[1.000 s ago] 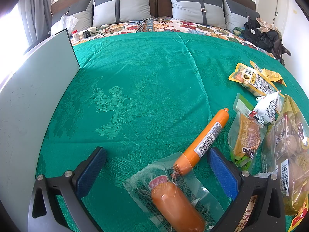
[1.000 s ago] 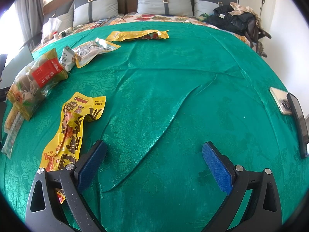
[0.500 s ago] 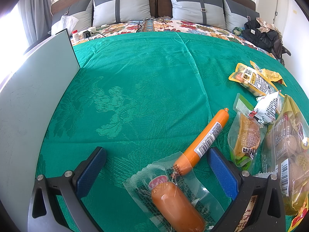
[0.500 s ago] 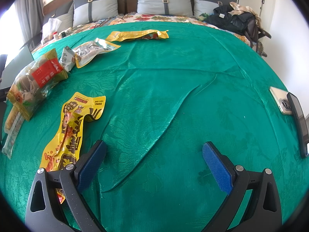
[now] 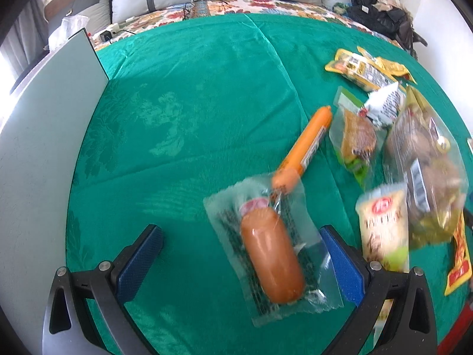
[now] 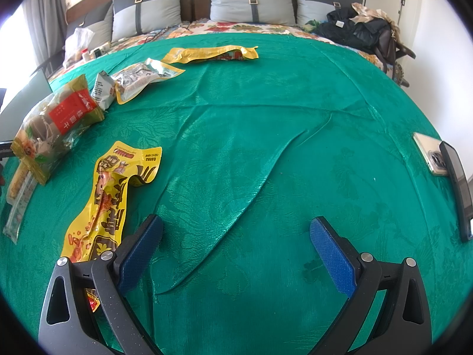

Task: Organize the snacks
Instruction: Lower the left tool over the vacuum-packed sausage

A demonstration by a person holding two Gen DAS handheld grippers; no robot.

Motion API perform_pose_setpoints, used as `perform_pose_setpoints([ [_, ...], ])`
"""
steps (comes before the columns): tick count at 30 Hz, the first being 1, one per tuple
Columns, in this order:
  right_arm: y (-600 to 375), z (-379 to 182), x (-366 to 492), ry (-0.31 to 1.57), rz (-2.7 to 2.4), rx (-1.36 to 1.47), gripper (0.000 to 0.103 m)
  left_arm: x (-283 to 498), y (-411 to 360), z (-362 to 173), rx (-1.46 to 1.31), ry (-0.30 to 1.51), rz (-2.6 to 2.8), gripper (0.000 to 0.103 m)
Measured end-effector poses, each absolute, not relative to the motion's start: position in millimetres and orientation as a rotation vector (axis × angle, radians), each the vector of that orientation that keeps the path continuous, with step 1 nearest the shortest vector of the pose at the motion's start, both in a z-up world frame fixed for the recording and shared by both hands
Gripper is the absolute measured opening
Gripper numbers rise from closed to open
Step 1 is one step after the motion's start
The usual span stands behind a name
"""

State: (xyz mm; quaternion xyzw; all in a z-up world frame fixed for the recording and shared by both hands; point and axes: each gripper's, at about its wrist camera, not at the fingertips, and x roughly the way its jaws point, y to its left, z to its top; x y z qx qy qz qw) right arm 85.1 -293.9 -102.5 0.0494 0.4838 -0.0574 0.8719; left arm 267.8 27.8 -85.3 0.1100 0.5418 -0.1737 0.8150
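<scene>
Snack packs lie scattered on a green bedspread (image 5: 192, 112). My left gripper (image 5: 239, 254) is open above a clear-wrapped thick sausage (image 5: 270, 257), which lies between its fingers nearer the right one. A long orange sausage stick (image 5: 307, 145) lies just beyond it, touching the clear wrapper. To the right are a clear bag of brown snacks (image 5: 425, 162), a cream pack (image 5: 384, 224) and a small green-edged pack (image 5: 356, 139). My right gripper (image 6: 236, 251) is open over bare bedspread (image 6: 266, 118), with a yellow pouch (image 6: 112, 204) beside its left finger.
A pale grey board (image 5: 38, 148) stands along the left. Pillows (image 6: 248, 3) and a dark bag (image 6: 363, 32) sit at the bed's head. Two phones (image 6: 443, 168) lie at the right edge. More packs (image 6: 136, 77) and a long yellow pouch (image 6: 210, 53) lie farther back.
The left gripper has pulled back and tilted, so the wrapped sausage now sits farther forward between its fingers and a cream pack has come into view. The right gripper has not moved.
</scene>
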Motion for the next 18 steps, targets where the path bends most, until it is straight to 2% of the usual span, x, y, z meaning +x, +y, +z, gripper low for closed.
perform_pose_setpoints([
  [4, -294, -102, 85, 1.011, -0.12, 0.104, 0.101, 265, 43, -77, 0.154, 1.249, -0.356, 0.101],
  [7, -294, -102, 85, 1.011, -0.12, 0.103, 0.101, 266, 35, -62, 0.057, 1.212, -0.426, 0.101],
  [12, -294, -103, 85, 1.011, -0.12, 0.104, 0.101, 264, 0, -82, 0.386, 1.246, -0.402, 0.103],
  [18, -294, -102, 85, 1.011, -0.12, 0.104, 0.101, 277, 29, -86, 0.248, 1.3, -0.342, 0.103],
])
